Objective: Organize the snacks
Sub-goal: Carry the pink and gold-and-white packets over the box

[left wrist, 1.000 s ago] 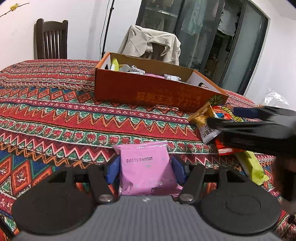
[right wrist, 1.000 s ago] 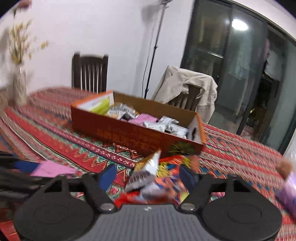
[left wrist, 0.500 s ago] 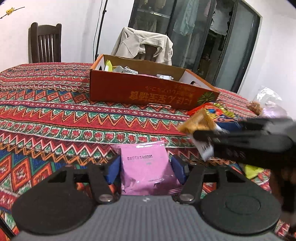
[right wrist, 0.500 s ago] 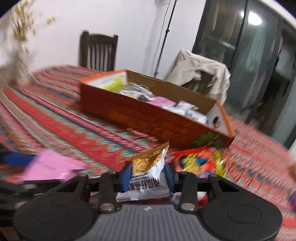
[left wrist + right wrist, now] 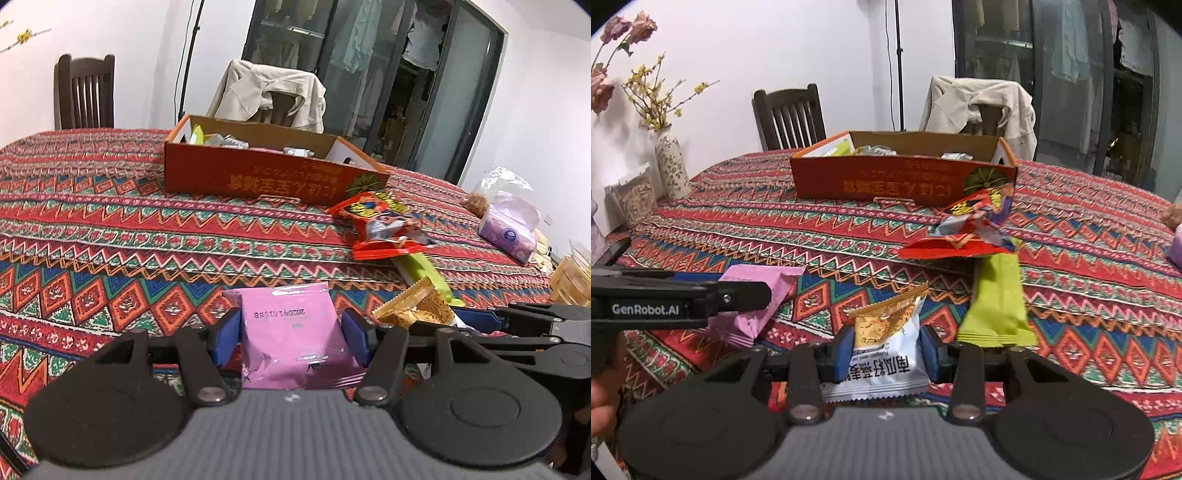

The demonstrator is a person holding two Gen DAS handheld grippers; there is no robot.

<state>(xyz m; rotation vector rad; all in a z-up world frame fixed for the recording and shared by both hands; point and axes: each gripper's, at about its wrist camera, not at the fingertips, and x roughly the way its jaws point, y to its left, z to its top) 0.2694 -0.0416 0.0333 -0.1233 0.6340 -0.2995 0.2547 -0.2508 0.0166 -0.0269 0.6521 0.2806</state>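
Observation:
My left gripper is shut on a pink snack packet, held just above the patterned tablecloth. My right gripper is shut on a white packet with an orange top. In the left wrist view that packet and the right gripper show at the right. The right wrist view has the pink packet and the left gripper at the left. An open orange cardboard box with several snacks inside stands farther back. A red snack pack and a green packet lie in front of it.
A tissue pack and a clear plastic bag sit at the table's right side. A flower vase stands at the far left. Behind the table are a dark wooden chair and a chair with a beige jacket.
The right gripper closed on the orange-topped packet beside the red pack and carried it back toward the near side. The left gripper drew back from the box with the pink packet.

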